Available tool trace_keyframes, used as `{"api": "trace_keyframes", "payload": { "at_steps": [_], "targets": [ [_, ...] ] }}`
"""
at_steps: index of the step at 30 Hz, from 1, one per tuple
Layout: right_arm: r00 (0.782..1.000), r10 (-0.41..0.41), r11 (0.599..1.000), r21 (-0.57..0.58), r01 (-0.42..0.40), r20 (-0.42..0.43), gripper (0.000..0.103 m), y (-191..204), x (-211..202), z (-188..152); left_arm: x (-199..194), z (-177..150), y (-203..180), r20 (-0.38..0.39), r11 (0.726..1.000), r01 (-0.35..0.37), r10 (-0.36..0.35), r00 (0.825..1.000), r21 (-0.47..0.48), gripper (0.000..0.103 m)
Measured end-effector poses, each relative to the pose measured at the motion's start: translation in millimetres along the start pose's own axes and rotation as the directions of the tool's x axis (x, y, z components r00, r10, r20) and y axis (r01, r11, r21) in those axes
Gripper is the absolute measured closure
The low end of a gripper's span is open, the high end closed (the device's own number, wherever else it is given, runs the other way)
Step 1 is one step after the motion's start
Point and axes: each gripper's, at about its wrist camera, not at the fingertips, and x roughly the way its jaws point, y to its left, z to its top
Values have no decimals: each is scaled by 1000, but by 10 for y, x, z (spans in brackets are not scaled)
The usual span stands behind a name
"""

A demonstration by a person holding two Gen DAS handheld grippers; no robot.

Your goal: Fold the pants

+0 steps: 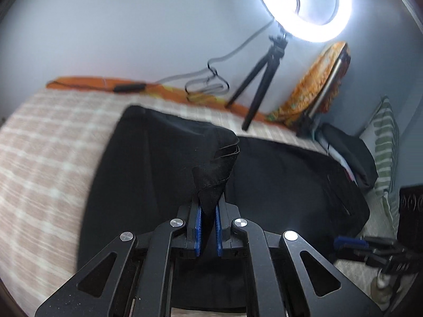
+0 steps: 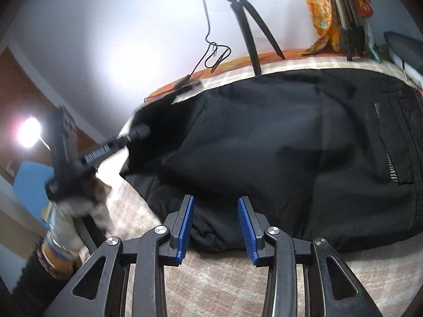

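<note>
Black pants lie spread on a bed with a beige checked cover. My left gripper is shut on a bunched corner of the pants' leg end and holds it raised above the rest of the cloth. In the right wrist view the pants fill the middle, waistband and zip pocket at the right. My right gripper is open and empty, its blue pads just at the near edge of the pants. The left gripper shows blurred at the left, gripping the leg end.
A ring light on a black tripod stands at the bed's far edge with its cable. An orange cloth leans on the wall. A striped pillow and dark clothes lie at the right.
</note>
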Motion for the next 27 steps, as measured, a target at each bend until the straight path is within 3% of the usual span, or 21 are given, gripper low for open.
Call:
{"api": "trace_keyframes", "payload": {
  "at_steps": [5,10,17,18,20,24,27],
  "targets": [
    [998,47,998,38,-49,53,40,-63,-2,318,66,-46,-34,-11,1000,9,-9,1000,-11,97],
    [978,191,965,167,-203,85,37,-148,280,725,-6,-36,-178,8,999,16,-16,1000,28,97],
    [952,300,904,298,-306,65,37,-68,838,940,7,-141,-494,-11,990,44,-43,999,130,97],
    [951,302,901,305,-308,68,40,-63,876,947,9,-169,-543,-15,988,48,-46,999,146,97],
    [954,293,902,312,-299,67,58,-64,914,941,17,-224,-634,-23,983,55,-52,998,173,97],
    [966,254,921,290,-259,56,81,-126,917,897,45,-279,-758,-43,973,55,-46,998,225,96],
    [977,207,948,236,-215,57,95,-132,823,890,53,-269,-782,-95,972,56,-35,995,226,83]
  ]
}}
